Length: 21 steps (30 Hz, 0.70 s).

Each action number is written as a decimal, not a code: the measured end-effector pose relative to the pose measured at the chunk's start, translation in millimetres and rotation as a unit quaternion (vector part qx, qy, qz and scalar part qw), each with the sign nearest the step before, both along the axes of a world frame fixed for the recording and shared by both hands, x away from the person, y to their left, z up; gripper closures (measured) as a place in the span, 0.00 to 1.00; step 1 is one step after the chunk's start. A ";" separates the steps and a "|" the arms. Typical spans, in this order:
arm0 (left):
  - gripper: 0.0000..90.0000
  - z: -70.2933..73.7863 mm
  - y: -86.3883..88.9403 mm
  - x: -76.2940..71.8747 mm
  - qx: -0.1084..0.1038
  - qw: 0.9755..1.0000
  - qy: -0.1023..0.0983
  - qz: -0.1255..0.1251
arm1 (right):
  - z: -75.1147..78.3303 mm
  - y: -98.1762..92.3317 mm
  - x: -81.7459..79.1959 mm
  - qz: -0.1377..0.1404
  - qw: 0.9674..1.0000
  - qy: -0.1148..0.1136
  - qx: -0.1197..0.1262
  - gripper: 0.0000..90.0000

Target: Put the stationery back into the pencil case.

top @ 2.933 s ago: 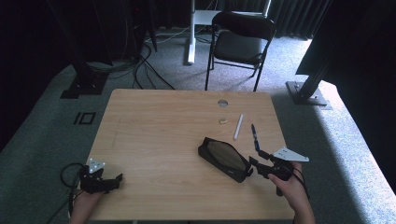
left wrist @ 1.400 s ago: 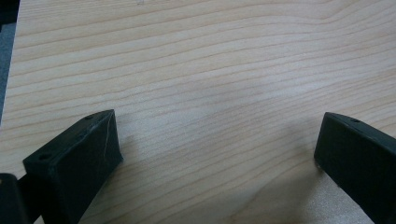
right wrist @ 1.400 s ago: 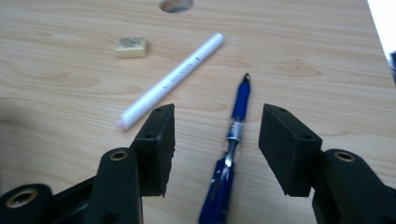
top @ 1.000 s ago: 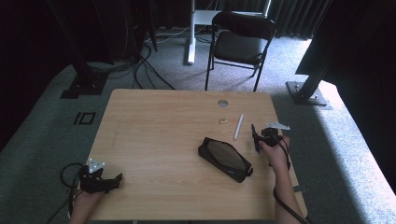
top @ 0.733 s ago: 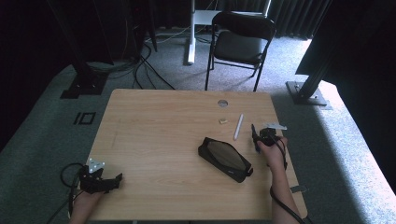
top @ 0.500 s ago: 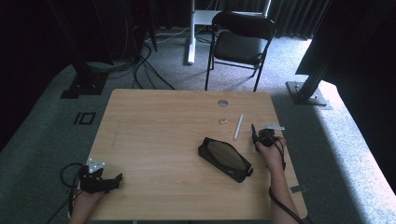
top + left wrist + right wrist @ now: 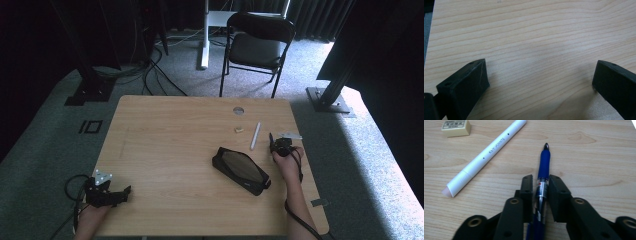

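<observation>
Now the right gripper (image 7: pixel 541 192) is closing its jaws on the blue pen (image 7: pixel 543 170), lying on the tabletop (image 7: pixel 586 157) beside the white marker (image 7: pixel 486 155); next, probably, lifting it toward the pouch (image 7: pixel 241 170).

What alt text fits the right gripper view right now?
The right hand-held gripper is closed on a blue pen lying on the wooden table. A white marker and a small eraser lie beside it.
</observation>
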<state>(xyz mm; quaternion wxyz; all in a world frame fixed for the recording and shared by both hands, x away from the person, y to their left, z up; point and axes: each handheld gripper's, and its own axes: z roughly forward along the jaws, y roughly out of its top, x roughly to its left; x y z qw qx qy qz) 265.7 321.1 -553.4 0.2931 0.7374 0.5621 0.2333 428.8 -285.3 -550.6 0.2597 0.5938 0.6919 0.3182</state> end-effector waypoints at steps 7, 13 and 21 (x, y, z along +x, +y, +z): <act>0.01 0.0 0.0 0.0 0.000 1.000 0.000 0.000 | 0.8 -0.3 0.0 -0.025 1.000 0.006 0.018 0.88; 0.01 0.0 0.1 0.0 0.000 1.000 0.000 0.000 | 2.4 -6.1 -5.0 -0.039 0.998 0.006 0.045 0.88; 0.01 0.0 0.0 0.0 0.000 1.000 0.000 0.000 | 14.4 -12.7 -10.5 -0.030 0.999 -0.001 0.043 0.88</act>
